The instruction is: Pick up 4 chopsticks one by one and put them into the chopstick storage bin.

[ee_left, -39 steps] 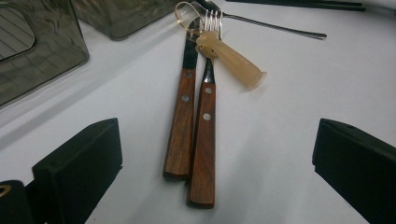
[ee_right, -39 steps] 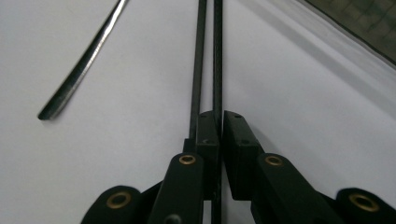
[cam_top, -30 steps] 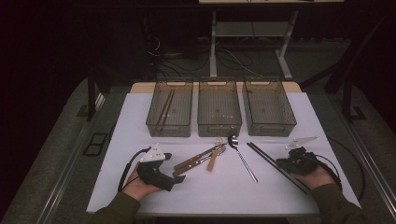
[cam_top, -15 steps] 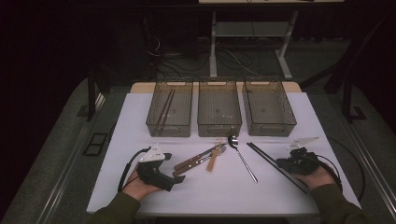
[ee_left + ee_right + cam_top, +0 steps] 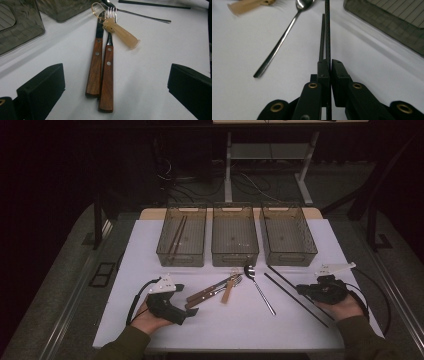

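right gripper is clamped on one black chopstick at the right side of the white tabletop, with the second chopstick lying just beside it. left gripper sits released, jaws wide apart, facing the two wooden-handled utensils in the middle, touching nothing.

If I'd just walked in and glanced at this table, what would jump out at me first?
Probably the three clear bins lined up at the far edge of the white table, the left one holding chopsticks. In front of them lies a cluster of cutlery: two wooden-handled pieces and a long spoon. At the right, the right gripper is pinched shut on one black chopstick, while the left gripper rests open near the wooden handles.
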`<state>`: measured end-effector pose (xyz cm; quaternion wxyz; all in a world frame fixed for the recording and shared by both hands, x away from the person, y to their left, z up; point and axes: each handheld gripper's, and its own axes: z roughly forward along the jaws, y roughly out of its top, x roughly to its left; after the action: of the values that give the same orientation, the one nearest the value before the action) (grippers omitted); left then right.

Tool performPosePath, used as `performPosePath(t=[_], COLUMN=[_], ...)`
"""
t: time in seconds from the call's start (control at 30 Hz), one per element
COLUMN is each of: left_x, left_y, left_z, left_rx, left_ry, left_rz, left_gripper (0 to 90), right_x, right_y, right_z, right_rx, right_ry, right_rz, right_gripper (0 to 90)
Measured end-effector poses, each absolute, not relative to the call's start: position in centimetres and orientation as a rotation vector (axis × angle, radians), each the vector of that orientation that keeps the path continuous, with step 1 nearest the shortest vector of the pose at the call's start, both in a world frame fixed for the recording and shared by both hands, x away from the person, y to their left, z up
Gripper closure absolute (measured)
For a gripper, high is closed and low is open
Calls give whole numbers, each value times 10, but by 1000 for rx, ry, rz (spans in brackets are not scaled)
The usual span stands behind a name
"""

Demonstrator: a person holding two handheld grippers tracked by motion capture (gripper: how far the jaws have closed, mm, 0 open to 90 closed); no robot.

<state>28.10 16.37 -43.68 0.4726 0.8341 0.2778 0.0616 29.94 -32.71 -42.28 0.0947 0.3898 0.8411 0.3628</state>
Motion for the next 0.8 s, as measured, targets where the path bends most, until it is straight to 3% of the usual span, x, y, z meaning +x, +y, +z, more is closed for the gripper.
performPosePath(t=[0.8], left_x=[272], left_y=[167], left_z=[-439], left_rx=[2023], left_ry=[618], left_rz=[128], left_gripper=[0], right_x=[314], right_y=[-282], right_z=[-392], right_rx=[1094], right_ry=[2449], right_rz=[1256], right_gripper=[860])
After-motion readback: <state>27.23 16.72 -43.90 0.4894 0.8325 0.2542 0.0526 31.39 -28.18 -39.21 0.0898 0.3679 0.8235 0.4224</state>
